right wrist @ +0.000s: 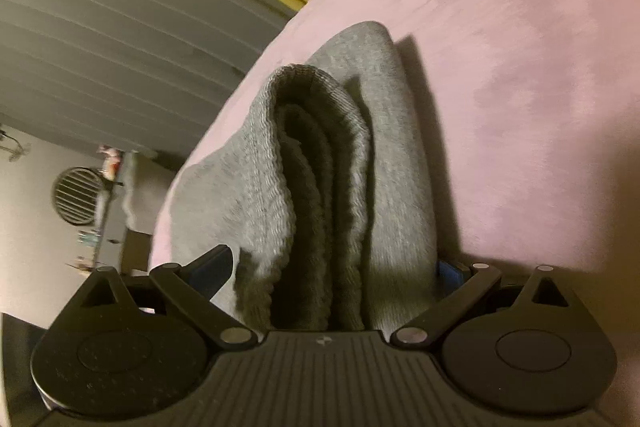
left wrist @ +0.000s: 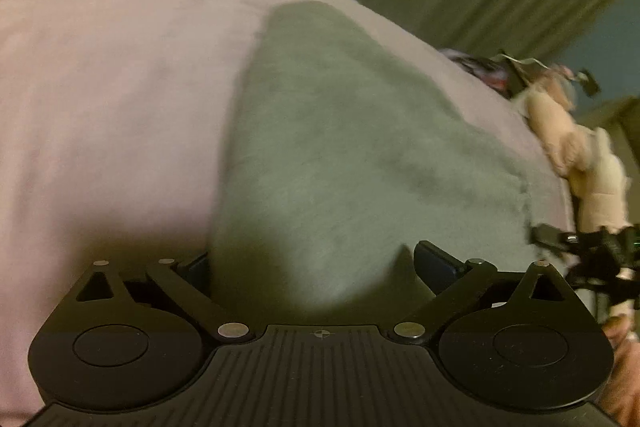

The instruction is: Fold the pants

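stacked folds [right wrist: 320, 187] in right view only

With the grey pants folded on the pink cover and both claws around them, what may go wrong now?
1. The folded grey knit pants stand in loose layers between the wide-open right claw; drawing it back may drag the layers apart.
2. The left claw, also open, sits over the pants' edge, so it may catch the fabric.
3. The pants lie near the rounded edge of the pink plush cover and might slide off.
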Tool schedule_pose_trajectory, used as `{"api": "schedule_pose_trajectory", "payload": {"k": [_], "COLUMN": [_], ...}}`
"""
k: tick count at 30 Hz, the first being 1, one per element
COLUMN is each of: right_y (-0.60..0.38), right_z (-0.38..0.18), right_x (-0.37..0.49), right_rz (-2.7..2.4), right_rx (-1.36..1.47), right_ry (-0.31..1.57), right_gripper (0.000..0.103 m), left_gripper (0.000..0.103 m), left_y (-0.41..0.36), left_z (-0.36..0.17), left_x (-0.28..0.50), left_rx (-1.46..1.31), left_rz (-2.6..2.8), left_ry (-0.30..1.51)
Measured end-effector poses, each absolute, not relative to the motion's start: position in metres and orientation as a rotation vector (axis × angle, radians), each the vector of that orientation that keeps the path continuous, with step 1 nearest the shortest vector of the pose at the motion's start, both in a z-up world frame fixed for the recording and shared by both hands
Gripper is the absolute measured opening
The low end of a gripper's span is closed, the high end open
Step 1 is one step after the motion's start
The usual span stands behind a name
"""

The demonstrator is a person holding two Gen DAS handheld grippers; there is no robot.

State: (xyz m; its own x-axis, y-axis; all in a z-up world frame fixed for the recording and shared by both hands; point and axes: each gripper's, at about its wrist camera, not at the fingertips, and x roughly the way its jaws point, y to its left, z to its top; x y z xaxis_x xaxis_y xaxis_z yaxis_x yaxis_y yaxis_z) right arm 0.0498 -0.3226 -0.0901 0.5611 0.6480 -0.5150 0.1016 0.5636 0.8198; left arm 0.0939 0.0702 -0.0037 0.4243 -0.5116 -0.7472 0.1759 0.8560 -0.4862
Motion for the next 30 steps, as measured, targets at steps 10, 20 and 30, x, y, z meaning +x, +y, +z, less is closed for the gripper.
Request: {"api": "schedule_pose_trajectory", "payload": {"k": [10,20,30], "right_y": [-0.298,-0.302,-0.263], "right_z": [-0.085,-0.087,-0.067], "right_x": [0.078,0.087,0.088], "right_rz": [0.463,0.473,0.371], "right_rx": [0.814,0.823,0.634], "right_ry": [0.979,0.981,0.989], "right_gripper": [0.099,0.089,0.073], "left_gripper": [0.101,0.089,0.055], "left_y": [0.054,0.056,0.030], "left_z": [-0.019,-0.019,-0.007], "left_x": [0.146,0.147,0.146], "left_rx": [-0.469,-0.404,-0.234], "left_rz": [-0.464,-0.516,-0.476], "left_ry": [1.138,1.106,1.079]}}
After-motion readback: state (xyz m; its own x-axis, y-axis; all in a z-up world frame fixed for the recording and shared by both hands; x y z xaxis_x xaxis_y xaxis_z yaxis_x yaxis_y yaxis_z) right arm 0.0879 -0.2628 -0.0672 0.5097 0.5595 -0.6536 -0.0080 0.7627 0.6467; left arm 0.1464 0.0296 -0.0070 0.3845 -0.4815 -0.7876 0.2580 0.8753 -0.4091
